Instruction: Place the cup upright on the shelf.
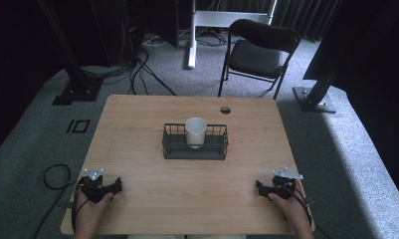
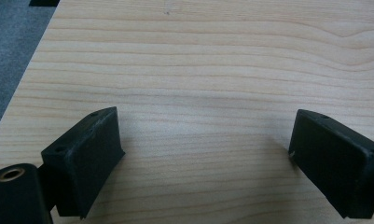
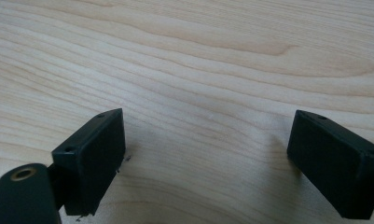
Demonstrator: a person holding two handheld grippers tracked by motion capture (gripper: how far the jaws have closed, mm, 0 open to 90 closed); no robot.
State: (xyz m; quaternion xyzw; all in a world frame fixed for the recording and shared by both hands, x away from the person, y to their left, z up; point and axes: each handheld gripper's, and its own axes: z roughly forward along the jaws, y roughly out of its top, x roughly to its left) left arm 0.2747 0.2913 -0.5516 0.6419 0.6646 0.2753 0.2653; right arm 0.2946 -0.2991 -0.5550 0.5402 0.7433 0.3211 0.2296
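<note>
Starting posture. The left gripper point(image 1: 118, 186) and right gripper point(image 1: 259, 188) rest at the near corners of the wooden table point(image 1: 137, 119), each with its jaws spread wide over bare wood and pinching nothing. The white cup point(image 1: 195, 132) stands upright, mouth up, inside the black wire basket point(image 1: 176, 148) at the table's centre — well apart from both grippers, towards the far side.

Likely hazards: a jaw lowered over the cup's rim may catch the basket's wire wall, dragging the basket across the table; a pinch on one thin wall of the cup may let it tilt or slip — it appears smooth and light; a lift that is not vertical could snag the cup on the rim wires.
</note>
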